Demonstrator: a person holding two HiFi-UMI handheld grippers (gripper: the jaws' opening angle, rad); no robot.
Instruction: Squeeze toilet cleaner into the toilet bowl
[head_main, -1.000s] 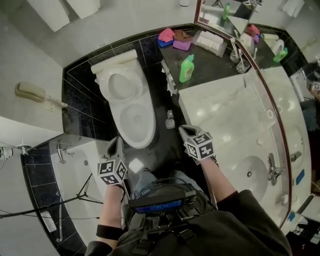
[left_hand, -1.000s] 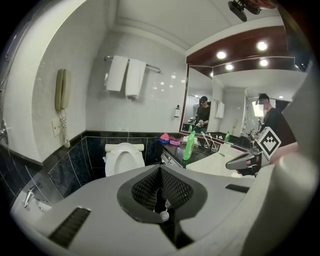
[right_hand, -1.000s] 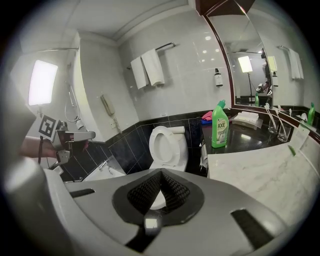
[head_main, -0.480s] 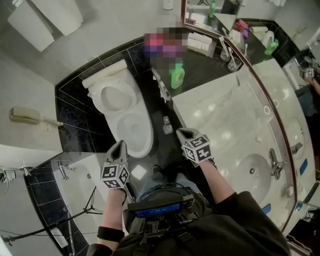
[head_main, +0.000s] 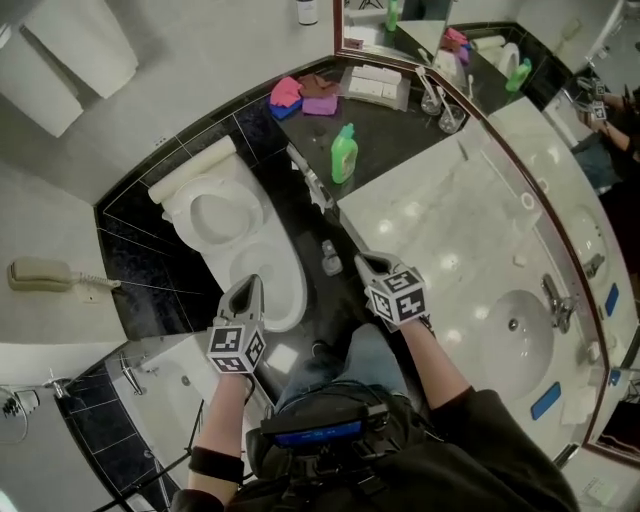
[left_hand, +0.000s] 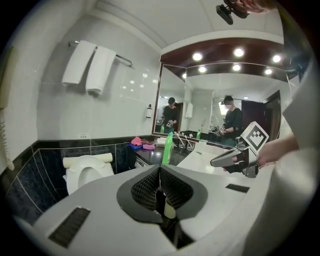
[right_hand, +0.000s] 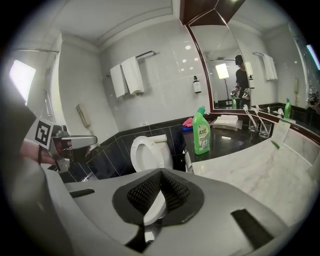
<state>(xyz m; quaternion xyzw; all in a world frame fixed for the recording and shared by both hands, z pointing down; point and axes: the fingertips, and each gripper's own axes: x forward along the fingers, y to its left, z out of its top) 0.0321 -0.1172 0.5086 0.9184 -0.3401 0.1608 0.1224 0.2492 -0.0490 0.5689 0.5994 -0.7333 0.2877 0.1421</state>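
You have turned your head a little, so the green bottle of toilet cleaner (head_main: 343, 152) now shows a bit lower and nearer the middle of the head view. Your tools have hardly moved. The left tool (head_main: 250, 284) hangs over the front of the toilet (head_main: 291, 262). The right tool (head_main: 363, 259) is just to the right of the toilet. Both are pressed together with nothing in them, so the job has not really begun. The bottle stands upright on the shiny black counter (head_main: 390, 128) to the right of the toilet, well away from both tools. It looks like smooth, squishy plastic with a thin neck. The toilet is white, round and glossy, with its seat up.
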